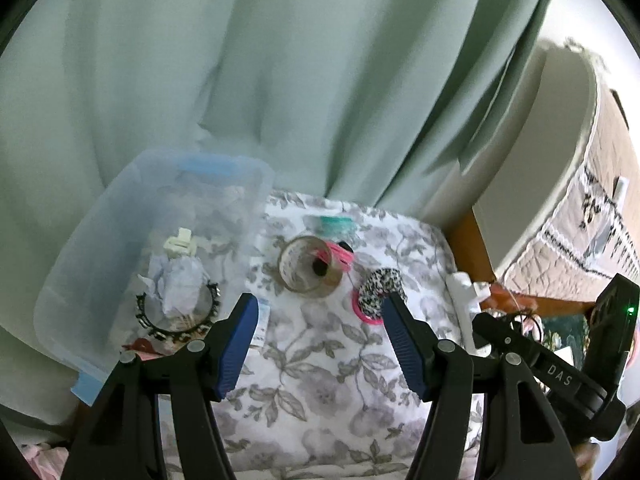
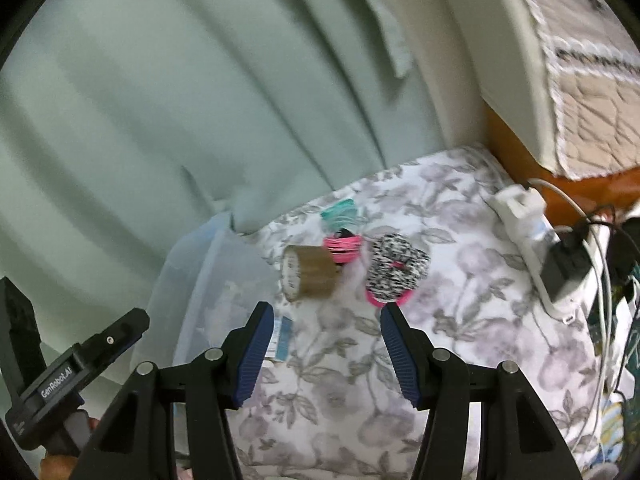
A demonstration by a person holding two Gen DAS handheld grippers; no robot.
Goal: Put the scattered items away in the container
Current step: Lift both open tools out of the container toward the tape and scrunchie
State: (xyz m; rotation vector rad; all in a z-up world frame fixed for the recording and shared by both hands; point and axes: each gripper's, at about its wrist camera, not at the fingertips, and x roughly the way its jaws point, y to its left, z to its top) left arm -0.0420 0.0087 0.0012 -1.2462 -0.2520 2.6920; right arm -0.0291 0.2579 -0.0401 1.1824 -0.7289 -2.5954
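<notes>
While apart: both claws [image 1: 320,320] [image 2: 328,322], empty.

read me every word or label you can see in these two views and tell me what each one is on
"DAS": on the right gripper's black body, seen in the left wrist view.
"GenRobot.AI": white label on the left gripper's body, seen in the right wrist view.
Tape roll face and small blue-and-white packet: print too blurred to read.

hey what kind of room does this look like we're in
Most likely a bedroom. The items lie on a floral quilt, soft like bedding, a pale green curtain hangs just behind it, and a white power strip with chargers plugged in sits beside what looks like a mattress edge.
</notes>
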